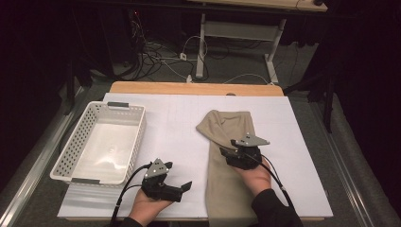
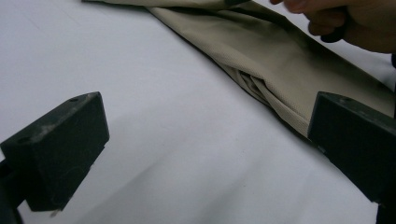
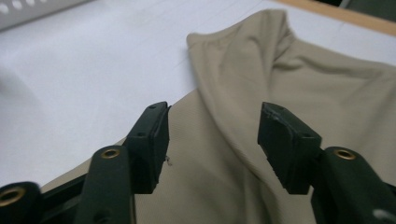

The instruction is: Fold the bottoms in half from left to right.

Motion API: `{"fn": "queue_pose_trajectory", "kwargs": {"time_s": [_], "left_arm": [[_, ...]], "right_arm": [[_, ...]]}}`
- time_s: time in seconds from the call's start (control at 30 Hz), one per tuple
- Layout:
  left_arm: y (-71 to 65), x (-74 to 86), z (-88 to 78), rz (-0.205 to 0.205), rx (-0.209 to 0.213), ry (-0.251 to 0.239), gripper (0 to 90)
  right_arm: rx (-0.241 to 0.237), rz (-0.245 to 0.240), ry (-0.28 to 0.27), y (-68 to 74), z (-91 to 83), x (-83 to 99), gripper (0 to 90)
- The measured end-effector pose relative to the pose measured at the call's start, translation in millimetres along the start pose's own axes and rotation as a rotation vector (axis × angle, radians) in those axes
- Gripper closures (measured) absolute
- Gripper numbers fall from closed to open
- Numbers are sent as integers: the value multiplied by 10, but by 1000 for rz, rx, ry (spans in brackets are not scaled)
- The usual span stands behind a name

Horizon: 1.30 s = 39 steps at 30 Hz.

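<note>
I'm hovering my right hand-held gripper (image 1: 226,153), half-open and empty, over the beige cloth (image 1: 227,132); my left hand-held gripper (image 1: 185,187) (wide open, empty) is idling beside the cloth's edge on bare white worktop (image 1: 175,123).

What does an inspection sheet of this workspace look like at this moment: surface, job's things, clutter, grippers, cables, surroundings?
Surface: white sheet covering a wooden table; no marks seen.
Job's things: beige folded garment lying lengthwise on the sheet's right half, its near end at the table's front edge; white perforated basket at the left, nothing in it.
Clutter: nothing seen.
Grippers: left gripper on the bare sheet beside the garment, jaws wide open, nothing between them; right gripper over the garment, jaws apart, not pinching cloth.
Cables: a black cable trails from each gripper toward the person.
Surroundings: dark room, loose floor wiring, another desk's white frame behind.
</note>
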<state>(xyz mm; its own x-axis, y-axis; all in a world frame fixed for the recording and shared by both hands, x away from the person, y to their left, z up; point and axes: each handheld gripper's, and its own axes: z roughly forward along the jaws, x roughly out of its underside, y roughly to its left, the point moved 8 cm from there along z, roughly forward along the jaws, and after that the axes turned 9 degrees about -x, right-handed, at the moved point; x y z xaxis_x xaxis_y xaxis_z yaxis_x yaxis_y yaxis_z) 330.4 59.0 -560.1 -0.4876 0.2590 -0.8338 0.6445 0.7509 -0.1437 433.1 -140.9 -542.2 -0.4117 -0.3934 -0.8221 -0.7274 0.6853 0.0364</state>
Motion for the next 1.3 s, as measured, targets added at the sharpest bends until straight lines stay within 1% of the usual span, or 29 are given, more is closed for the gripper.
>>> {"fn": "queue_pose_trajectory", "kwargs": {"time_s": [0.13, 0.23, 0.33, 0.4, 0.43, 0.53, 0.6, 0.63, 0.67, 0.7, 0.77, 0.83, 0.9, 0.93, 1.0, 1.1, 1.3], "left_arm": [[9, -12, 0, -4, -11, -18, 0], [-4, -7, -5, -3, -5, -20, 0], [-8, -6, -3, -2, -3, -21, 0], [-14, -2, 0, 5, -6, -21, 0], [-20, 2, 1, 13, -9, -18, 0], [-32, 6, 6, 22, -15, -17, 0], [-31, 6, 7, 21, -14, -17, 0], [-32, 7, 8, 21, -14, -16, 0], [-33, 7, 9, 23, -13, -15, 0], [-33, 7, 9, 23, -11, -15, 0], [-32, 6, 9, 20, -11, -16, 0], [-33, 6, 6, 19, -10, -19, 0], [-34, 6, 5, 19, -9, -20, 0], [-34, 6, 5, 19, -9, -20, 0], [-35, 6, 6, 19, -10, -21, 0], [-35, 8, 8, 19, -7, -17, 0], [-39, 10, 11, 24, -1, -12, 0]], "right_arm": [[-1, -29, 23, -38, 211, -66, 547], [-4, -32, 33, -49, 369, -145, 580], [-5, -39, 55, -52, 528, -211, 589], [-10, -32, 74, -49, 627, -234, 590], [-8, -42, 80, -50, 671, -246, 590], [19, -58, 102, -60, 787, -265, 588], [27, -63, 130, -74, 847, -253, 632], [36, -67, 139, -77, 862, -253, 679], [42, -83, 137, -89, 867, -265, 742], [38, -78, 139, -92, 868, -266, 820], [30, -66, 127, -112, 845, -283, 894], [18, -49, 72, -131, 764, -351, 900], [18, -39, 24, -176, 662, -435, 900], [22, -34, 10, -210, 612, -468, 900], [38, -25, -16, -306, 515, -520, 900], [57, 10, -49, -481, 386, -554, 900], [114, 93, -87, -871, 167, -481, 900]]}}
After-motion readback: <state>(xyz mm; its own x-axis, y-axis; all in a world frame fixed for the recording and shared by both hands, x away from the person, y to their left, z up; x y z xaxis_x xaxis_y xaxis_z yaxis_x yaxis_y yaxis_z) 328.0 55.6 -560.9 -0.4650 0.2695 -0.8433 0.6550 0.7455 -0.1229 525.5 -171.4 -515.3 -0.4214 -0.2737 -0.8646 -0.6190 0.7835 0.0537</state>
